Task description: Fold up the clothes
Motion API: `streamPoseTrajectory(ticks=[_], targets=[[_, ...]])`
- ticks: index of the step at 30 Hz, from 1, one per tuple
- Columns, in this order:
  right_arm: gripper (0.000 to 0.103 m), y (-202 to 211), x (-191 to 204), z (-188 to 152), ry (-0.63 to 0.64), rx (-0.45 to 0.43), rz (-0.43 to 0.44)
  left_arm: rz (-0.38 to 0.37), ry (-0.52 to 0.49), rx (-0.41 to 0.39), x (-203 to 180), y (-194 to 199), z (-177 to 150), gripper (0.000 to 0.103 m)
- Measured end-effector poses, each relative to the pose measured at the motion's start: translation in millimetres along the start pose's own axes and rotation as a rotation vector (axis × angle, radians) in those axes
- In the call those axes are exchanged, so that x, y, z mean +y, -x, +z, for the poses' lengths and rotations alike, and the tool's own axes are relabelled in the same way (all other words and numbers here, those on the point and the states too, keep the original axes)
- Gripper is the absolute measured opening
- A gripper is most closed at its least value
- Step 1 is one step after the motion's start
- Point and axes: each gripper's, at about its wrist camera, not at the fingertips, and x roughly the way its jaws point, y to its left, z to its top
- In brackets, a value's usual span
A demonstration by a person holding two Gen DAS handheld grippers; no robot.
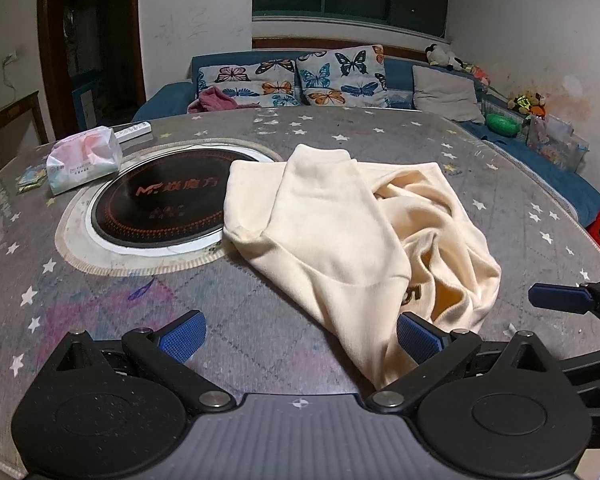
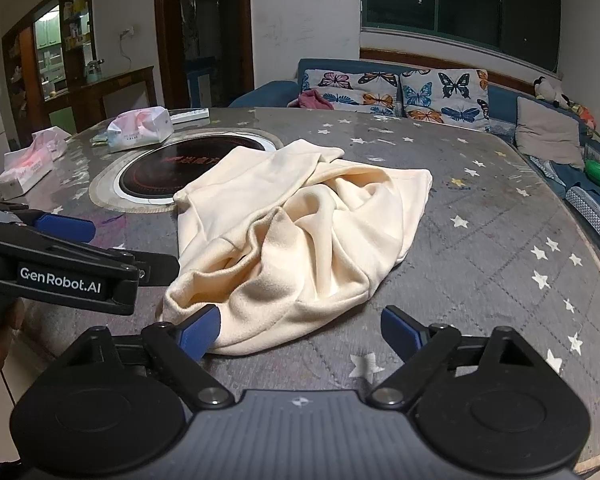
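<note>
I hold one pair of tongs in each hand, and both point down at the table (image 1: 260,304). The table has a grey cover with small white stars.

My left tongs (image 1: 300,338) are wide open. There is nothing pressed between the blue pads (image 1: 182,338). The near corner of the cream sweater (image 1: 340,232) comes between the two fingers, close to the right pad, but the pads do not squeeze it.

My right tongs (image 2: 300,334) are also wide open and hold nothing. The near edge of the sweater (image 2: 300,240) lies between the fingers and seems to touch the left pad (image 2: 200,330); the right pad is apart from the cloth.

The sweater lies crumpled in the middle of the table, with many folds on the side near my right hand. Its far part covers the edge of a round black cooking plate (image 1: 164,204) that is set into the table.

Behind the plate, at the left, there is a soft pack of tissues (image 1: 85,158), and behind it a white remote control (image 1: 134,131). Past the table stands a blue sofa (image 1: 164,100) with butterfly pillows (image 1: 332,74).
</note>
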Motion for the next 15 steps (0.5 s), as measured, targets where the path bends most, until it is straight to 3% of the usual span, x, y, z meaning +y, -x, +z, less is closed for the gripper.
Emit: streamPoseTrajectory(ticks=[15], targets=[[0.073, -9, -17, 26, 0.016, -0.01, -0.004, -0.047, -0.064, -0.068, -11, -23, 44, 0.102]])
